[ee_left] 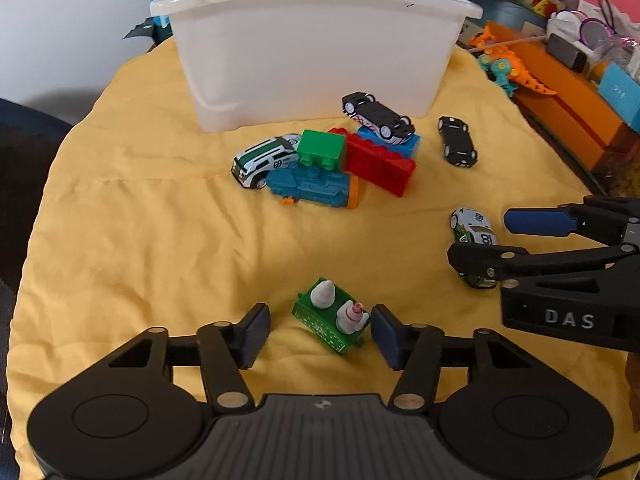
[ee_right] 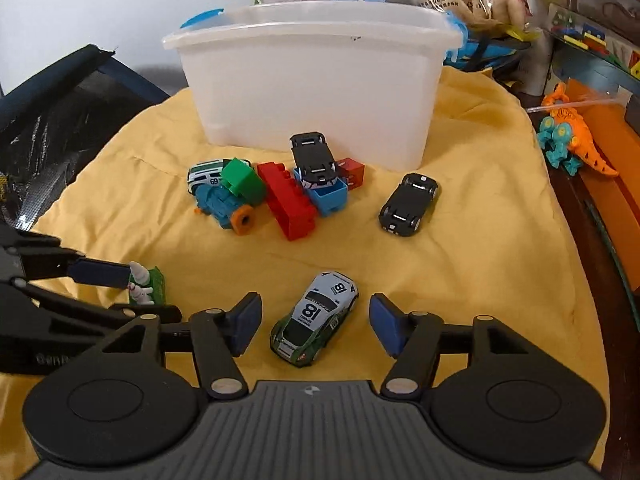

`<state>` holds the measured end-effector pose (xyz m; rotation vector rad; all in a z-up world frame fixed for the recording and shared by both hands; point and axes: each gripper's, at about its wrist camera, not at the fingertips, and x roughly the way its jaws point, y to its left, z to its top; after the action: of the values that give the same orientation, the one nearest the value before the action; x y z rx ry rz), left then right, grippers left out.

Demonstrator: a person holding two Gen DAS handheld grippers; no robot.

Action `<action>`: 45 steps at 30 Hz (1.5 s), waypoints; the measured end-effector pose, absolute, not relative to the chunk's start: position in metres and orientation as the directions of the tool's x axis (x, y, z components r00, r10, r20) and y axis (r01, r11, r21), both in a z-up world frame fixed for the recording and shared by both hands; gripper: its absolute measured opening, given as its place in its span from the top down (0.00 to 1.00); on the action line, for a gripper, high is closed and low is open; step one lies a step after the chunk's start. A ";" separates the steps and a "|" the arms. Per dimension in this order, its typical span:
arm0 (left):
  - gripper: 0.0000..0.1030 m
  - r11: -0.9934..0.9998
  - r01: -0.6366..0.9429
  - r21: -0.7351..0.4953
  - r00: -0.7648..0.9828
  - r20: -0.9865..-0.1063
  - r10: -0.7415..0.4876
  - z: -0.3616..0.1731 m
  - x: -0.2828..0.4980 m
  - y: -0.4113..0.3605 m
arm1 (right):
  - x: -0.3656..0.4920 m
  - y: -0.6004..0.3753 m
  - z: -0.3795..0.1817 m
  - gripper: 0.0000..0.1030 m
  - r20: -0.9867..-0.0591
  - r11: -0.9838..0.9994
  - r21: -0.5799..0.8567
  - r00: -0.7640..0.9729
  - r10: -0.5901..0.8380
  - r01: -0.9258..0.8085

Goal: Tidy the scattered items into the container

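Left wrist view: left gripper (ee_left: 320,332) open, straddling the green block (ee_left: 330,320) with white figures on top. Right pad looks at or near the block's edge, left pad clear of it; no grip. Bin (ee_left: 312,40) stands at the far end of the yellow cloth (ee_left: 140,220). To do it well: centre the jaws so both pads meet the block's flat sides, below the figures, then close square. Right gripper (ee_left: 480,240) enters from the right, over the 18 car (ee_left: 474,226).

Right wrist view: right gripper (ee_right: 316,326) open, 18 car (ee_right: 314,318) lying slantwise between the pads, neither touching. Judgement: turn to match the car's long axis, close across its doors. Toy pile (ee_right: 272,192) and black car (ee_right: 408,204) lie near the bin (ee_right: 312,88).

Surface: soft wrinkled cloth; press lightly, pads could snag folds. Room: cluttered shelf with an orange dinosaur (ee_right: 572,136) on the right, snack bags behind the bin.
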<state>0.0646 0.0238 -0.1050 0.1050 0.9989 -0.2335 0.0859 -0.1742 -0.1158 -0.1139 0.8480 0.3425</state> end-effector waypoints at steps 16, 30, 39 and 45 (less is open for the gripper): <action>0.54 0.908 0.417 0.038 0.472 -0.863 -0.180 -0.097 0.076 0.037 | 0.078 -0.175 -0.121 0.62 -0.769 0.920 0.024 0.581 0.267 -0.392; 0.34 0.997 -0.071 0.021 0.567 -0.822 0.057 -0.094 0.058 0.032 | 0.072 -0.182 -0.120 0.43 -0.758 0.938 0.037 0.602 0.251 -0.345; 0.75 0.989 -0.064 -0.130 0.581 -0.811 -0.069 -0.102 0.050 0.058 | 0.064 -0.170 -0.131 0.59 -0.755 0.913 0.006 0.596 0.272 -0.408; 0.76 0.997 0.045 -0.065 0.597 -0.798 -0.079 -0.082 0.043 0.054 | 0.065 -0.182 -0.122 0.68 -0.747 0.921 0.074 0.590 0.306 -0.383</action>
<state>0.0434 0.0535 -0.0823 -0.0398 0.9284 -0.0718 0.0650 -0.1816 -0.1224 -0.0977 0.8502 0.4013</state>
